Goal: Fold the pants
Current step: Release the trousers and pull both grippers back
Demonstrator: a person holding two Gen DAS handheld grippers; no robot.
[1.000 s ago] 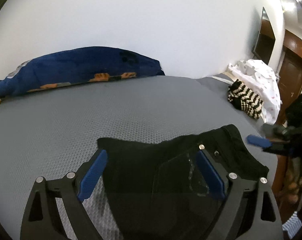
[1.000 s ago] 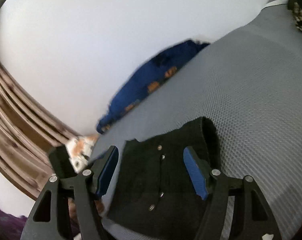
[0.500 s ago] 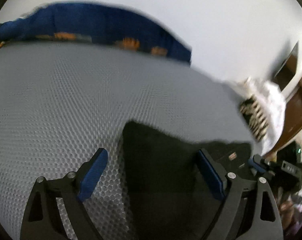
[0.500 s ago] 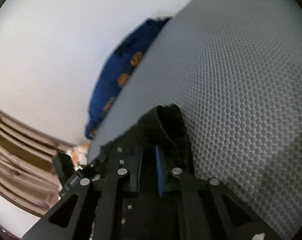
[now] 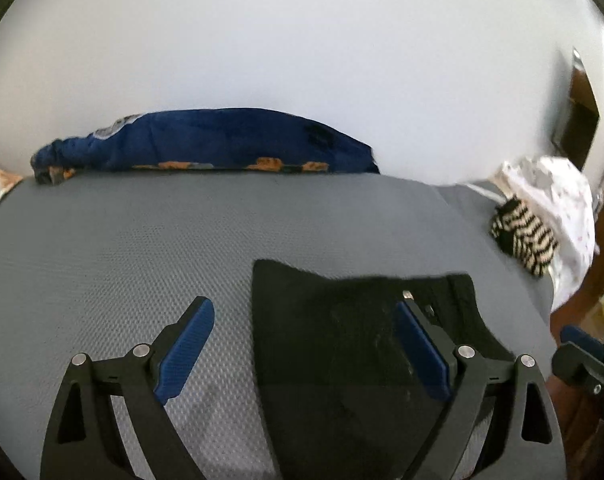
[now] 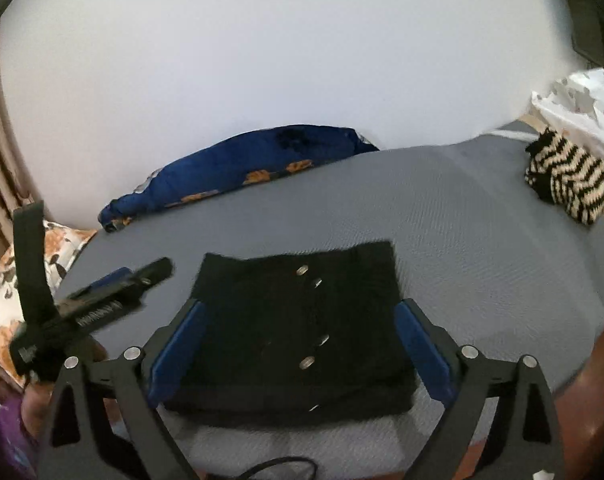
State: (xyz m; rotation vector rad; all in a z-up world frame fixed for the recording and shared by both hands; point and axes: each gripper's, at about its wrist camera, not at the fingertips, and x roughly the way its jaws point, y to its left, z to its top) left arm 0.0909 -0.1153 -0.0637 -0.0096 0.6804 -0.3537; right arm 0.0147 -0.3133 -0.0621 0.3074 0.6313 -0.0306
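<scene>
The black pants (image 6: pixel 297 320) lie folded into a compact rectangle on the grey bed (image 6: pixel 482 260), with metal buttons running down the middle. My right gripper (image 6: pixel 299 354) is open and hovers over the fold, holding nothing. My left gripper (image 5: pixel 302 350) is open and empty, above the left edge of the pants (image 5: pixel 342 320). In the right wrist view the left gripper (image 6: pixel 101 300) shows at the pants' left. In the left wrist view the right gripper (image 5: pixel 582 352) shows at the far right edge.
A blue pillow (image 5: pixel 205 144) lies along the white wall at the back. A black-and-cream striped knit item (image 6: pixel 570 178) and a white cloth (image 6: pixel 582 96) sit at the bed's right. A floral pillow (image 6: pixel 37 264) is at the left edge.
My right gripper was shut on the pants' edge half a second ago; it has let go, opened and pulled back. My left gripper has lifted and levelled out, staying open.
</scene>
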